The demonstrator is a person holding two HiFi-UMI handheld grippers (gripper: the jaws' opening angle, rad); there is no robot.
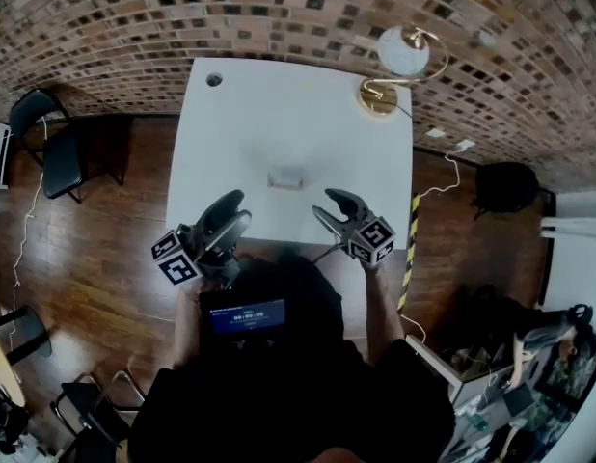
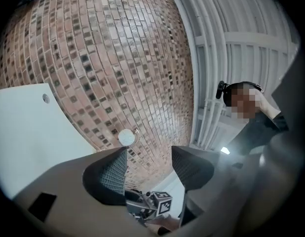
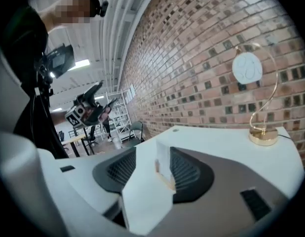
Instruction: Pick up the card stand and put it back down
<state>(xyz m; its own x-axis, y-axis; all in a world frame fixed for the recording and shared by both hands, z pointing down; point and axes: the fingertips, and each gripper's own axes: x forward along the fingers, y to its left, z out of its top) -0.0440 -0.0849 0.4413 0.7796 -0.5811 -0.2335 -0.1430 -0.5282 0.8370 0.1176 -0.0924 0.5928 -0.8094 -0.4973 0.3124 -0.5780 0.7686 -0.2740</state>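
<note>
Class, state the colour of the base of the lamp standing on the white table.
The lamp's base is shiny gold; the right gripper view shows it best.

Black shirt (image 1: 288, 403), grey left tongs (image 1: 240, 207), checkered cube (image 1: 177, 257)

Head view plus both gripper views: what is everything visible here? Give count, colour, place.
table: one, white, before the brick wall.
card stand: one, pale, mid-table, untouched.
lamp: one, gold with white disc, table's far right corner.
chairs: several, black, floor left of table.
cable: one, white, floor right of table.
striped tape: one strip, yellow-black, by table's right edge.
left gripper: one, dark grey, jaws apart, empty, near table edge.
right gripper: one, dark grey, jaws apart, empty, aimed at card stand.
</note>
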